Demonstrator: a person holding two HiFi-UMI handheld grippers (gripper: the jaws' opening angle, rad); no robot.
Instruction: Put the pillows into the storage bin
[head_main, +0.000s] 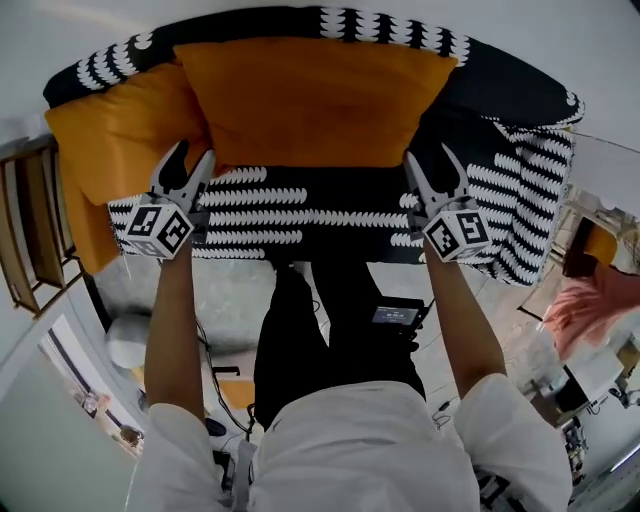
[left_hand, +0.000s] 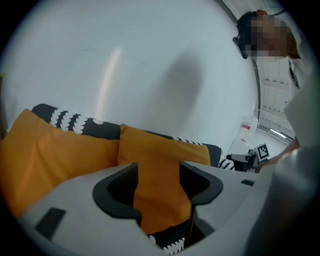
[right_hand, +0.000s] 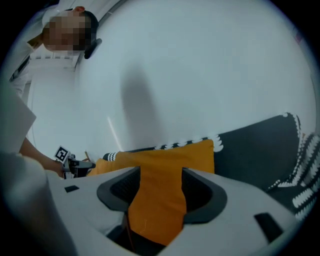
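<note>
The left tool (head_main: 193, 155) has its jaws spread wide. The near left corner of an orange pillow (head_main: 305, 100) sits in the gap between them, but the pads do not press on it. The right tool (head_main: 432, 158) is just as wide at the pillow's near right corner and grips nothing either.

The pillow lies across the middle of the black-and-white patterned bin (head_main: 300, 205), leaning toward the far wall. A second orange pillow (head_main: 110, 130) is tucked beside it on the left. Its left end seems to spill over the bin's edge, though I cannot be sure of that.

This looks like the letting-go step. To do it well, draw both tools straight back toward the near side together, jaws wide, so that no pad catches the fabric and drags a corner out. The left pillow probably needs a push further in afterwards.
</note>
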